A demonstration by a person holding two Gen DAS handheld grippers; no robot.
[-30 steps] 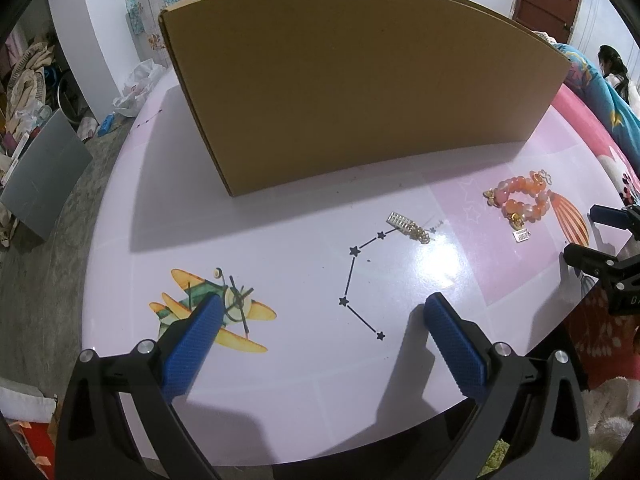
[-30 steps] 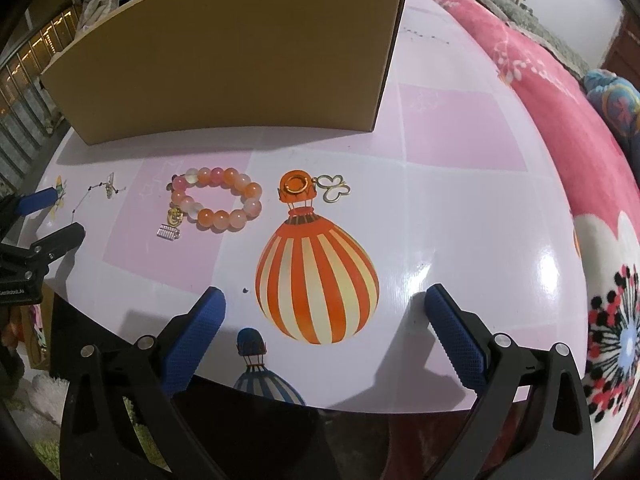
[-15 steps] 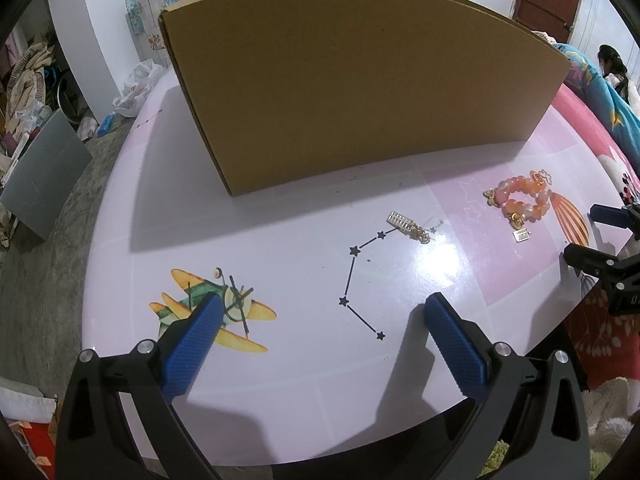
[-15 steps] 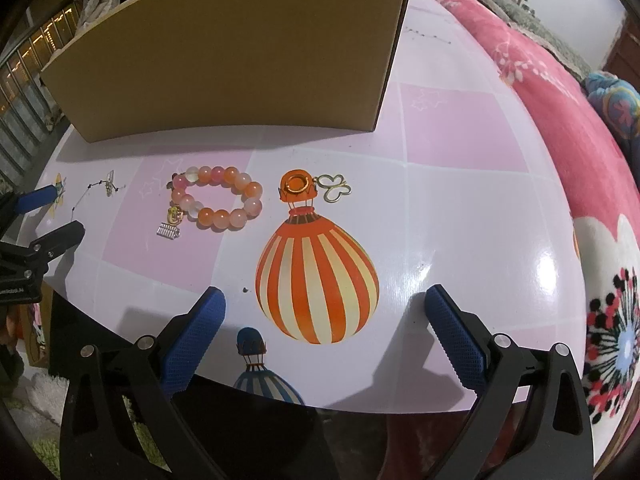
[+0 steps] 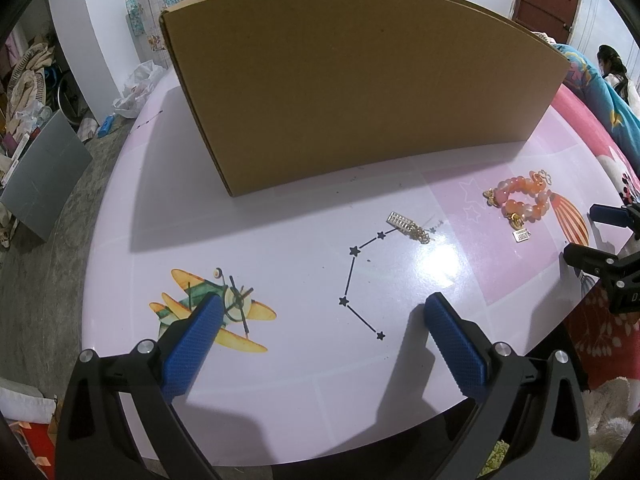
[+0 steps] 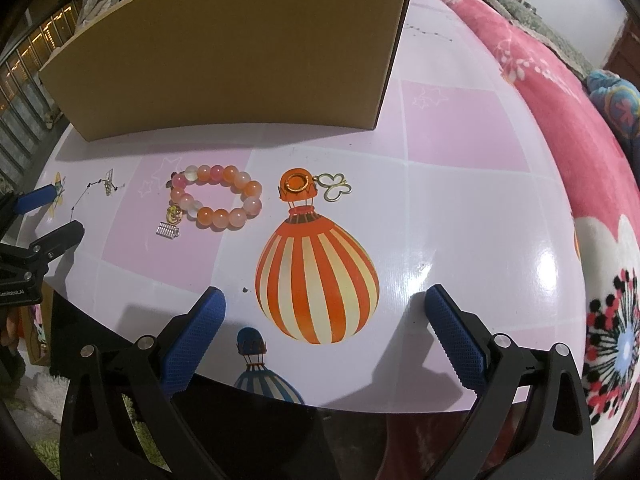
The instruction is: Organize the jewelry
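An orange and pink bead bracelet [image 6: 216, 196] with a gold charm and a small silver tag lies on the table, also in the left wrist view [image 5: 520, 200]. A gold butterfly piece [image 6: 335, 187] and a gold ring [image 6: 297, 182] lie beside it on the printed balloon. A small gold comb-like piece [image 5: 408, 227] lies mid-table, seen far left in the right wrist view [image 6: 109, 181]. My left gripper [image 5: 320, 322] is open and empty above the table's near edge. My right gripper [image 6: 324, 316] is open and empty, short of the balloon print.
A large brown cardboard box [image 5: 360, 96] stands at the back of the pink and white table [image 5: 280, 380]; it also shows in the right wrist view [image 6: 232, 52]. A red floral blanket [image 6: 560, 80] lies to the right. Clutter sits on the floor at left.
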